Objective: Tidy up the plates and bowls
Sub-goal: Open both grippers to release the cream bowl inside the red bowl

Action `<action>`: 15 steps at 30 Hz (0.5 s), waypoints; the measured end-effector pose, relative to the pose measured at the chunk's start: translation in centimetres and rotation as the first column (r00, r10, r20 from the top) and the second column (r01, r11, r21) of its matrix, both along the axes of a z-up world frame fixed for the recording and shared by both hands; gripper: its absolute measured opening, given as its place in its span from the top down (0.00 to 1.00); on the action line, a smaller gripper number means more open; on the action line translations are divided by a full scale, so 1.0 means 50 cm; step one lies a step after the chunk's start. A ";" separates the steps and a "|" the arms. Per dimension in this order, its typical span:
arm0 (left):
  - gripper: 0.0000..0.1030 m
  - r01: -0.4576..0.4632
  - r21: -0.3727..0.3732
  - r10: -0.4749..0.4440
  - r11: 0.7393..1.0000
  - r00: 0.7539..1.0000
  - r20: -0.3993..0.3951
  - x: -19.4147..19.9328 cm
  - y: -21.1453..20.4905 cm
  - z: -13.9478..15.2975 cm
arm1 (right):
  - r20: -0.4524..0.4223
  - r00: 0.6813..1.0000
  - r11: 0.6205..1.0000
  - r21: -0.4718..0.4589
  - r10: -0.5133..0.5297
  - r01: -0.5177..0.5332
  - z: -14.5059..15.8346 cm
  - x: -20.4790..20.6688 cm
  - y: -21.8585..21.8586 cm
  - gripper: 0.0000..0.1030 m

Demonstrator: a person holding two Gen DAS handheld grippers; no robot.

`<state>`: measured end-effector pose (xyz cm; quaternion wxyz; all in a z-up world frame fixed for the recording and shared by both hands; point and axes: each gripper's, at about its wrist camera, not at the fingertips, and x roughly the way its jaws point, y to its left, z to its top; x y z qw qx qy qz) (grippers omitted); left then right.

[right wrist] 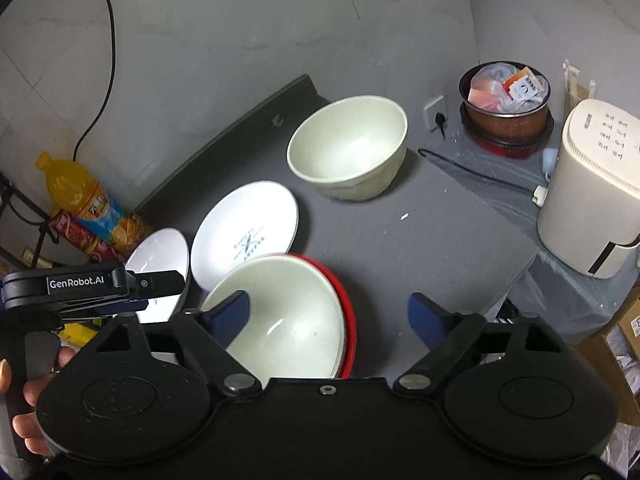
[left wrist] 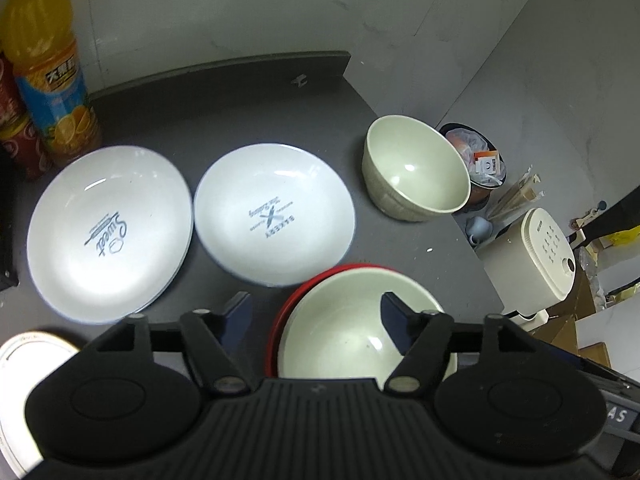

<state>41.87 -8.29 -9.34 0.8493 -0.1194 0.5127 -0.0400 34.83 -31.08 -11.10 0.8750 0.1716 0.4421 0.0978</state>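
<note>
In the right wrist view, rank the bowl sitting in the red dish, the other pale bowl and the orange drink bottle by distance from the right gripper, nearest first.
1. Bowl in the red dish: right at the right gripper, under its left finger.
2. Other pale bowl: farther back, centre of the counter.
3. Orange drink bottle: far left, against the wall.

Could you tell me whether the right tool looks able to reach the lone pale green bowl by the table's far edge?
Probably yes: the right tool is open, and bare grey tabletop lies before the pale green bowl.
</note>
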 end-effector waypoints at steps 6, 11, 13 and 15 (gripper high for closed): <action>0.27 -0.015 0.010 0.015 1.000 0.999 0.029 0.027 -0.027 0.003 | 0.013 0.999 0.999 0.001 -0.032 0.032 0.002 0.024 -0.020 0.08; 0.27 -0.036 0.007 0.036 0.999 0.999 0.020 0.057 -0.044 -0.007 | 0.009 0.999 0.998 0.030 -0.049 0.049 0.000 0.049 -0.042 0.08; 0.26 -0.042 0.008 0.042 0.999 0.999 0.018 0.068 -0.050 -0.010 | 0.017 0.998 0.998 0.013 -0.054 0.054 0.001 0.060 -0.045 0.08; 0.27 -0.047 0.005 0.047 0.999 0.999 0.017 0.080 -0.057 -0.013 | 0.021 0.998 0.999 0.006 -0.052 0.052 0.000 0.072 -0.050 0.09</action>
